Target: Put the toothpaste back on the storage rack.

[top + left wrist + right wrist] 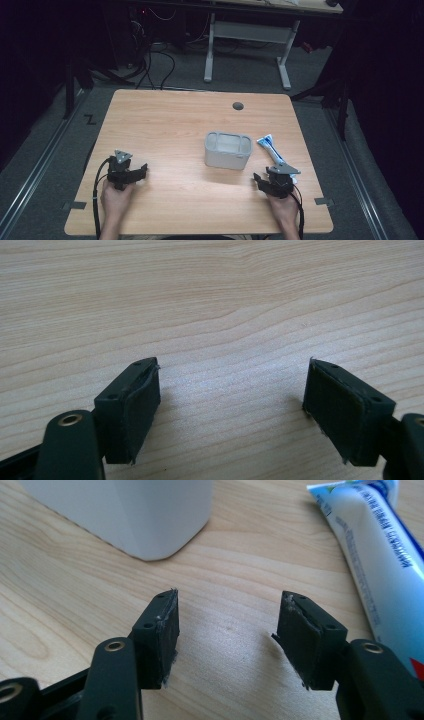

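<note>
Left gripper (pixel 141 171) rests on the pale wooden counter (pixel 165 125), jaws wide apart, empty. Right gripper (pixel 257 179) gapes, grasping nothing, near-right of the grey rectangular plastic container (pixel 227 150). The white-and-blue toothpaste tube (pixel 274 154) lies just right, long axis pointing far-left.

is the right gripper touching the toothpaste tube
Apart: in the right gripper view, bare wood separates the right gripper from the toothpaste tube.

The toothpaste tube (pixel 372 560) runs off the right gripper view at the top and right, so its cap end is cut off, and its print is too blurry to read. The white container (pixel 125 510) gets chopped by the top edge. In the high view the tube's (pixel 272 152) near end is probably tucked under the right gripper (pixel 267 181).
</note>
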`<state>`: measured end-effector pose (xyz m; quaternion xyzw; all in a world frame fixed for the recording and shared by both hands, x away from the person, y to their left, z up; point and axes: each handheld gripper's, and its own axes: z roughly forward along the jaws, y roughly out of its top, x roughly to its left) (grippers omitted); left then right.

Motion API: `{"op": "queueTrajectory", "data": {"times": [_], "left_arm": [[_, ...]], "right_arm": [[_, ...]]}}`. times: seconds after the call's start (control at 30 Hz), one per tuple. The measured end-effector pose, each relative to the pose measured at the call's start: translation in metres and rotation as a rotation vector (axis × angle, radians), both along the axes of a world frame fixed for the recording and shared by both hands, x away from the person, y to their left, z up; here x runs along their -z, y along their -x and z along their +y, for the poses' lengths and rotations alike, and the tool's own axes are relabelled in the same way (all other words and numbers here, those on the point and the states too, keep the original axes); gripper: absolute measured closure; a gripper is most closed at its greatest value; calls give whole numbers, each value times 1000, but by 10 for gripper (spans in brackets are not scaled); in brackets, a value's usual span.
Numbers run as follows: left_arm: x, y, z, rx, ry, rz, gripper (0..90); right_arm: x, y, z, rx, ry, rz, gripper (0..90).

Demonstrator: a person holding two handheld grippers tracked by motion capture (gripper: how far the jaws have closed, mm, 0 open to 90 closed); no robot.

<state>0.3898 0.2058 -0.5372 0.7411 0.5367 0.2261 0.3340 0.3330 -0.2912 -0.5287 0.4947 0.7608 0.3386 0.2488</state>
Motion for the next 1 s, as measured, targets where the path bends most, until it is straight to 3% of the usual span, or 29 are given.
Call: {"op": "queueTrajectory", "data": {"times": [0.23,0.53,1.0], "left_arm": [[0,0,1,0,6,0,230],[0,0,1,2,12,1,228],[0,0,1,2,9,1,228]], "right_arm": [[-3,2,-4,0,-38,-23,447],[-6,6,-3,-7,-18,-21,436],[-11,16,-12,-13,-59,-39,421]]}}
